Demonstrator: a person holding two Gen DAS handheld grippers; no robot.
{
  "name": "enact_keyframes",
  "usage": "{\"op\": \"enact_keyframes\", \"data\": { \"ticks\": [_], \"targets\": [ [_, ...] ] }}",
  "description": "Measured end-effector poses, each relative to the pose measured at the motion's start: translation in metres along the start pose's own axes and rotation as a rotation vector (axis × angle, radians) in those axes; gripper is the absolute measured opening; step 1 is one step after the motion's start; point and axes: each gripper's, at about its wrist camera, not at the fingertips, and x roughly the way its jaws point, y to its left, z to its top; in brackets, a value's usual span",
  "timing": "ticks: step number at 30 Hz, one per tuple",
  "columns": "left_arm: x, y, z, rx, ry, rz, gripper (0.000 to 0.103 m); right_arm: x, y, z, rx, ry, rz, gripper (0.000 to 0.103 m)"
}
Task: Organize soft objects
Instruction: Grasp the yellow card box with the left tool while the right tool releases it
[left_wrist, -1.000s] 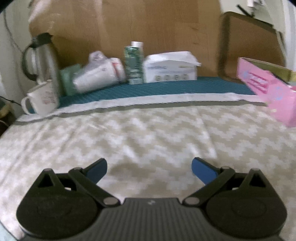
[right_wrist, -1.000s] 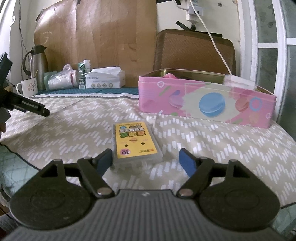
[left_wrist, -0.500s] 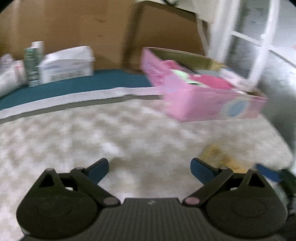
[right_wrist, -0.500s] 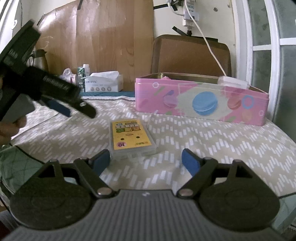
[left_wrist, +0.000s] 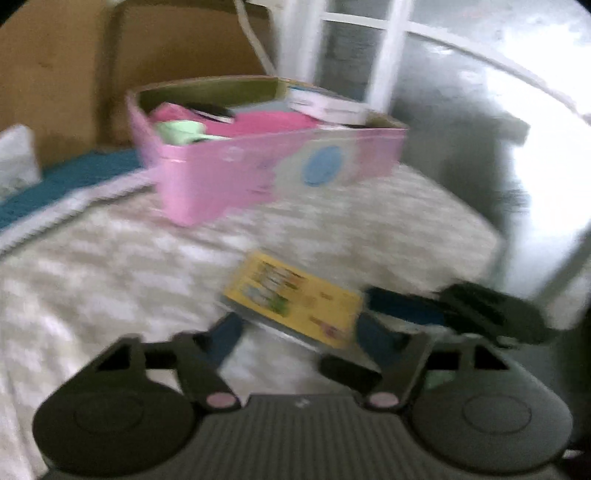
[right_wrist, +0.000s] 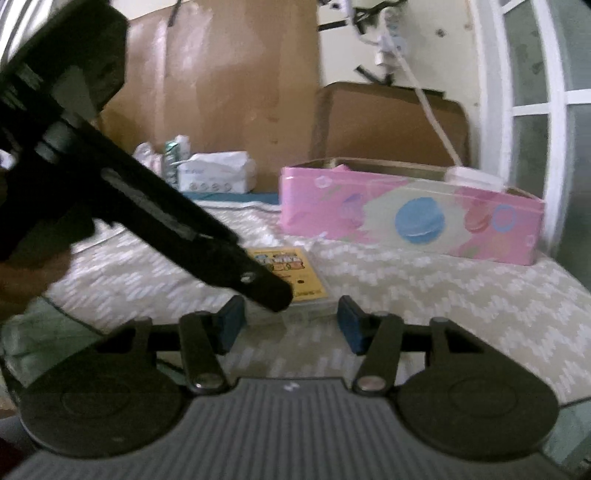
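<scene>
One yellow packet (right_wrist: 291, 273), one pink box (right_wrist: 406, 221)

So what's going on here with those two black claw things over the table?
A person holds a gripper in each hand, and both are closing in on a flat yellow packet lying on the patterned tablecloth. The right gripper is open, its fingers either side of the packet's near end. The left gripper is open too, reaching in from the side. Neither grips it yet. Behind sits an open pink box holding soft items.
</scene>
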Motion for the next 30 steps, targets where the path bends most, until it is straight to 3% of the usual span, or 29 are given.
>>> {"op": "enact_keyframes", "data": {
  "ticks": [5,11,14,19,20,21,25,30],
  "targets": [
    [-0.001,-0.014,0.012,0.034,-0.010,-0.020,0.057,-0.005,-0.012,0.008,0.037,-0.059,-0.026,0.058],
    [0.005,0.013,0.027,-0.063,-0.034,0.020,0.063,-0.005,-0.028,-0.001,0.047,-0.020,-0.038,0.058],
    [0.017,0.027,0.035,-0.128,-0.015,-0.005,0.065,-0.007,-0.036,-0.007,0.079,-0.010,-0.032,0.058],
    [0.043,0.022,0.044,-0.083,-0.001,-0.007,0.068,-0.010,-0.034,-0.009,0.082,-0.018,-0.024,0.058],
    [0.046,0.018,0.045,-0.069,-0.001,-0.020,0.061,-0.011,-0.033,-0.011,0.084,-0.021,-0.022,0.058],
    [0.049,0.014,0.046,-0.046,0.004,-0.045,0.061,-0.011,-0.034,-0.011,0.085,-0.023,-0.024,0.058],
    [0.049,0.002,0.048,0.008,0.004,-0.032,0.057,-0.017,-0.036,-0.012,0.090,-0.051,-0.041,0.058],
    [0.023,-0.003,0.072,0.016,-0.081,-0.068,0.057,-0.028,-0.035,0.012,0.037,-0.164,-0.091,0.058]
  ]
}}
